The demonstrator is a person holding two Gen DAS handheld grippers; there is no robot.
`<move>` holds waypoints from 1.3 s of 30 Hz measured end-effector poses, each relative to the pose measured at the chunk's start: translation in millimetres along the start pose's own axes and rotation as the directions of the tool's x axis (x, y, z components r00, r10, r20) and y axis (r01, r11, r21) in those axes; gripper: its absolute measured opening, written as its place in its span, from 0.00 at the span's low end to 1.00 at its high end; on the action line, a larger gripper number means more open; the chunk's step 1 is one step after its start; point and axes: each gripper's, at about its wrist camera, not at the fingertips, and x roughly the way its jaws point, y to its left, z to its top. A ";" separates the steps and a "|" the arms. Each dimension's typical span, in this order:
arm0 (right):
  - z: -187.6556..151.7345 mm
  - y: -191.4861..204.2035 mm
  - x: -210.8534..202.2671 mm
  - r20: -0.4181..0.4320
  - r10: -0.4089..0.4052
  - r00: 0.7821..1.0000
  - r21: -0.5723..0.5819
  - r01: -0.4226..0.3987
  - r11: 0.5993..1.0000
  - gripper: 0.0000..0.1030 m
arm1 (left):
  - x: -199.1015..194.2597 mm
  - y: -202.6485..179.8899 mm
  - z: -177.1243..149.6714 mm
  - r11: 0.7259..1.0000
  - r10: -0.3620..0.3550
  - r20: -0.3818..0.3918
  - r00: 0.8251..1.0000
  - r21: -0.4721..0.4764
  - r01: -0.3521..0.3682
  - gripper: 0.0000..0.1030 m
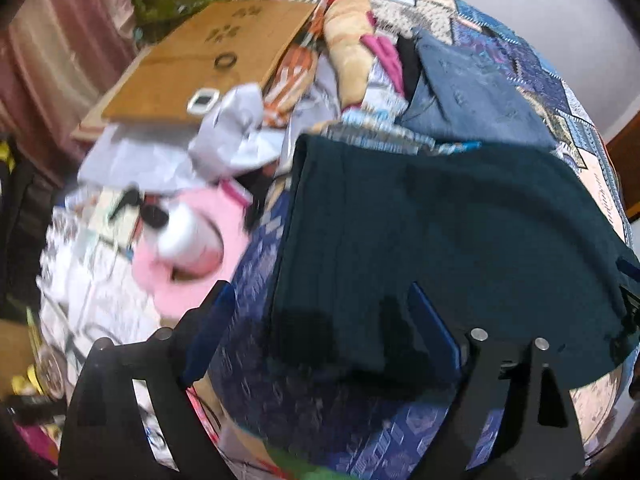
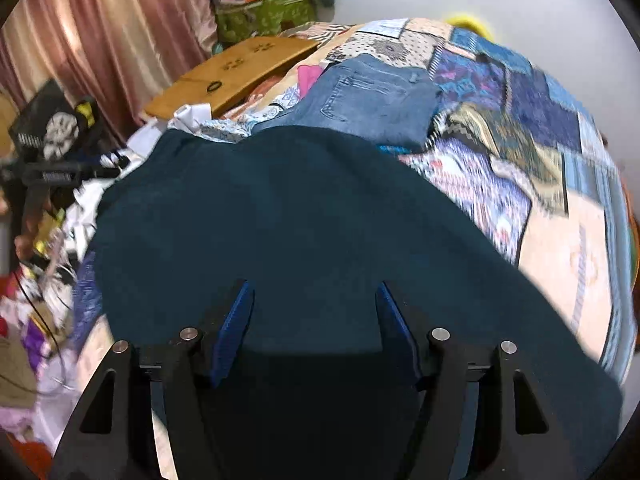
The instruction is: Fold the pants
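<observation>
Dark teal pants point(image 1: 460, 232) lie spread flat on a patchwork bed quilt point(image 1: 532, 76). In the right wrist view the pants point(image 2: 300, 220) fill the middle. My left gripper point(image 1: 320, 300) is open, hovering over the pants' near left edge, with nothing between its blue pads. My right gripper point(image 2: 314, 304) is open and empty, just above the middle of the pants. The other gripper's tip shows at the right edge of the left wrist view point(image 1: 628, 280).
Folded blue jeans point(image 2: 372, 100) lie on the quilt beyond the pants. A wooden board point(image 1: 208, 60), crumpled paper point(image 1: 232, 132), a white bottle point(image 1: 188, 236) on pink cloth and clutter sit to the left. Curtains point(image 2: 100, 40) hang far left.
</observation>
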 end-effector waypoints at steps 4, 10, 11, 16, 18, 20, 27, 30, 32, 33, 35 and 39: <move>-17.0 2.3 -8.0 0.020 -0.027 0.999 -0.011 0.027 1.000 0.66 | 13.8 2.9 -15.9 0.992 -0.087 -0.078 0.993 -0.101 0.079 0.86; -34.6 -2.4 -14.8 0.044 -0.030 0.999 0.005 0.030 1.000 0.70 | 14.4 -11.3 -19.0 0.986 -0.068 -0.050 0.996 -0.158 0.059 0.72; -36.4 -2.6 -15.8 0.047 -0.031 0.998 0.006 0.030 1.000 0.70 | 11.0 -13.8 -18.8 0.989 -0.017 -0.031 0.999 -0.145 0.012 0.57; -44.9 -7.1 -21.9 0.062 -0.014 0.998 0.033 0.012 0.999 0.71 | -12.4 -21.5 -18.9 0.994 0.096 0.086 0.992 -0.064 -0.090 0.26; -44.2 -8.8 -23.7 0.062 -0.006 0.998 0.050 0.002 0.999 0.71 | -29.1 -25.0 -20.0 0.990 0.141 0.163 0.977 -0.032 -0.138 0.22; -42.8 -10.5 -27.1 0.061 -0.001 0.998 0.065 -0.003 0.998 0.70 | -49.6 -21.8 -19.9 0.981 0.193 0.238 0.952 -0.035 -0.190 0.19; -43.5 -23.2 -42.2 0.104 -0.025 0.994 0.112 0.013 0.994 0.70 | -31.7 -5.8 -26.5 0.986 0.167 0.171 0.971 -0.008 -0.168 0.20; -52.3 -32.4 -35.3 0.078 -0.053 0.996 0.151 0.040 0.988 0.71 | 3.8 -2.5 -39.4 0.991 0.132 0.069 0.989 -0.019 -0.131 0.22; -61.2 -39.6 -28.7 0.042 -0.080 0.996 0.172 0.071 0.982 0.70 | 14.5 -2.4 -48.1 0.992 0.128 0.051 0.990 -0.008 -0.128 0.26; -65.1 -43.0 -29.5 0.044 -0.080 0.996 0.185 0.071 0.980 0.71 | 12.6 -5.1 -50.5 0.991 0.135 0.066 0.989 0.013 -0.136 0.26; -75.8 -55.0 -36.4 0.056 -0.085 0.995 0.237 0.069 0.969 0.72 | 5.2 -11.1 -51.2 0.987 0.149 0.084 0.985 0.053 -0.154 0.29; -100.3 -85.1 -53.2 0.048 -0.149 0.988 0.341 0.124 0.932 0.72 | -12.6 -22.1 -41.8 0.980 0.158 0.115 0.981 0.103 -0.170 0.58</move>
